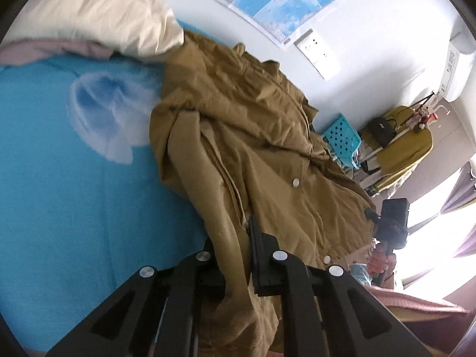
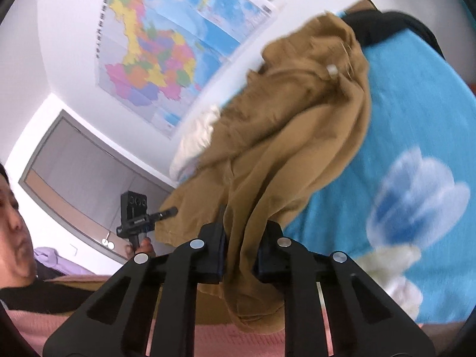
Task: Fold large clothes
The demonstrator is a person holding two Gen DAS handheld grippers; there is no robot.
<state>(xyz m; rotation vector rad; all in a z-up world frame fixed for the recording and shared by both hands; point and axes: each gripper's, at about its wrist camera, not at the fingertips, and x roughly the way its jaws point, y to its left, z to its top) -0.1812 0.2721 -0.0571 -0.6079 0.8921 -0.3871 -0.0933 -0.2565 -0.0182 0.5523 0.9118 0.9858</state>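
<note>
Two handheld grippers are lifting a tan coat off a blue bedsheet.

The left gripper (image 1: 235,255) is pinching a hanging fold of the coat (image 1: 253,136); the right gripper (image 2: 239,250) is clamping another fold. The rest of the coat is trailing ahead of both onto the bedsheet (image 1: 74,193), near a cream pillow (image 1: 98,15). Motion blur possibly hides the hem. Keeping both grips level and spreading them apart should flatten the coat.

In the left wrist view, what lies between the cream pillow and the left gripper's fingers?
The tan coat fills that stretch: it runs from the cream pillow across the blue bedsheet into the left gripper, whose fingers are shut on it.
</note>
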